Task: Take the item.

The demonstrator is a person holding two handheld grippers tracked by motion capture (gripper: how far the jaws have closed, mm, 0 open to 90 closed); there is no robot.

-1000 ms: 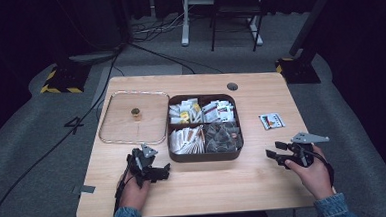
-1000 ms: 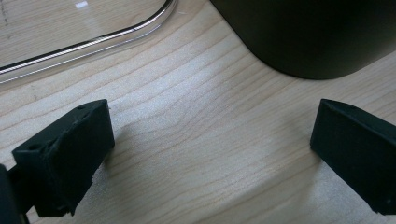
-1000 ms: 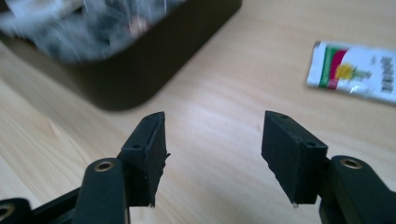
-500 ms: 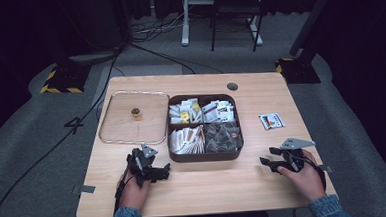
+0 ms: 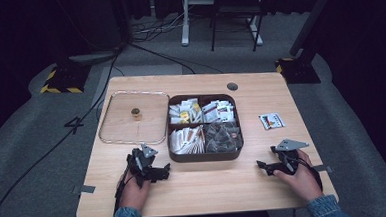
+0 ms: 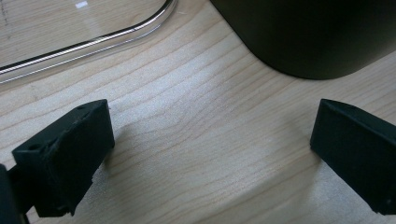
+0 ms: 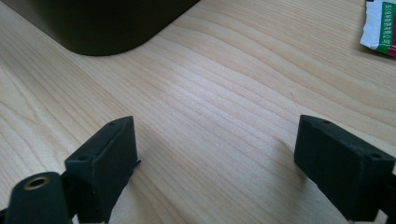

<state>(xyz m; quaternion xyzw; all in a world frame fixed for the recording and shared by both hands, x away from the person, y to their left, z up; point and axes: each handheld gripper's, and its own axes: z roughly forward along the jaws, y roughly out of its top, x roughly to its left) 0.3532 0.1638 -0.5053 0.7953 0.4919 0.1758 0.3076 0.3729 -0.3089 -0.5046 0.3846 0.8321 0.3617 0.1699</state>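
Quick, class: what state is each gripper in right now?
Left gripper: open, nothing between its jaws, low over the bare table.
Right gripper: open, its jaws have just been opening, nothing between them.

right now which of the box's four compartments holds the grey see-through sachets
The near-right compartment, closest to the right gripper; the other three hold white or paper packets.

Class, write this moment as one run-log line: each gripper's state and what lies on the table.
left gripper: open, empty, on table | right gripper: just opening, empty | box: uncovered, sachets inside | lid: left of box | packet: right of box
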